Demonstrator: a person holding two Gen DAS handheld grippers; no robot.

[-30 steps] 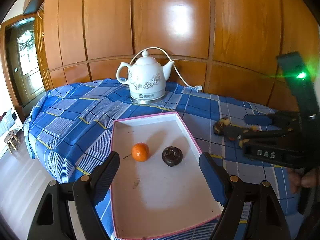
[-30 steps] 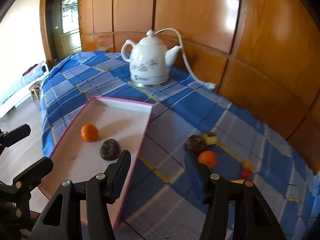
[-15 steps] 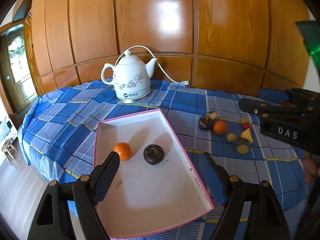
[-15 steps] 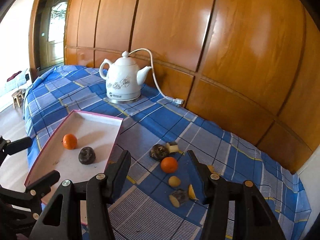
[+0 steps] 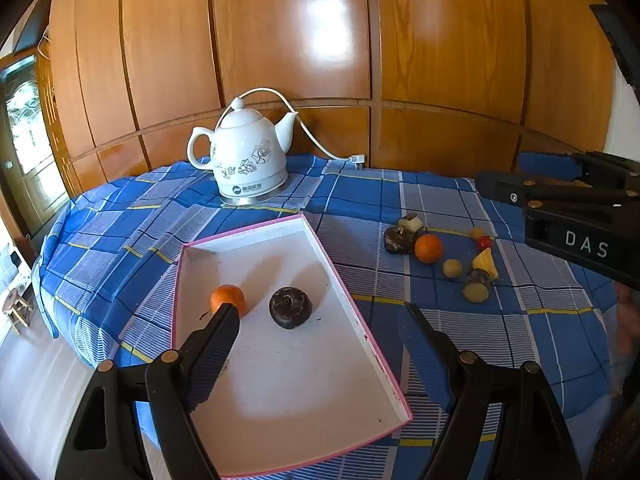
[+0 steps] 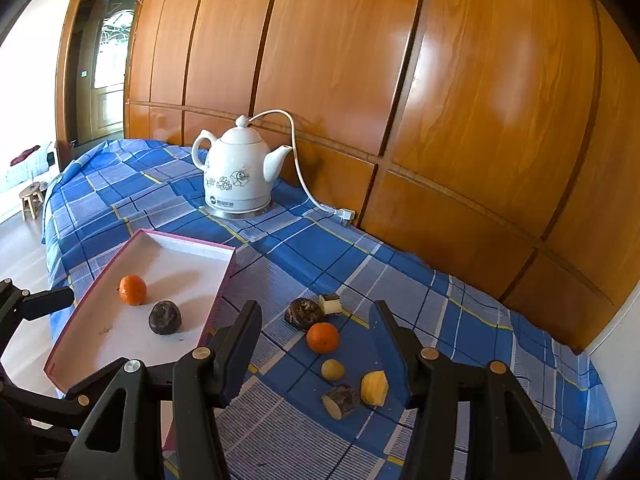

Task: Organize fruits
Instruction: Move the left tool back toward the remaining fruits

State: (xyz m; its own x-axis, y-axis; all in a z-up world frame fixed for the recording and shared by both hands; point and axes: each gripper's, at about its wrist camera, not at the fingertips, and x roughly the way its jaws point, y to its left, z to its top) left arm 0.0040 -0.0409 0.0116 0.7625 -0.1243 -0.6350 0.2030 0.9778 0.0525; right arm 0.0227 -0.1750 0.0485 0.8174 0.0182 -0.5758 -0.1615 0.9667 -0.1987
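While both grippers hang above the table with nothing between their fingers, we see the fruits in two groups. In the tray (image 5: 362, 330), white inside with a pink rim, lie a small orange (image 5: 227, 298) and a dark, wrinkled round fruit (image 5: 290, 306), side by side and apart. The tray holds only these two.

On the blue checked cloth (image 6: 400, 288) to the right of the tray lies a loose cluster: a second orange (image 6: 322, 337), a dark fruit (image 6: 303, 313) touching a pale cube (image 6: 330, 304), a small yellow ball (image 6: 332, 369), a yellow wedge (image 6: 374, 389) and a brown piece with a pale cut face (image 6: 340, 400). A small red fruit (image 5: 484, 243) shows in the left wrist view.

The left gripper (image 5: 320, 334) is spread wide over the tray's near part; the right gripper (image 6: 316, 332) is spread wide over the cluster, framing the second orange. Seen from the left, the right gripper's body bears white letters "DAS" (image 5: 586, 244).

Behind stands a white kettle (image 5: 248, 160) with grey flower prints and a small logo band near its base, too small to read; its cord (image 6: 298, 168) runs to the wooden wall.
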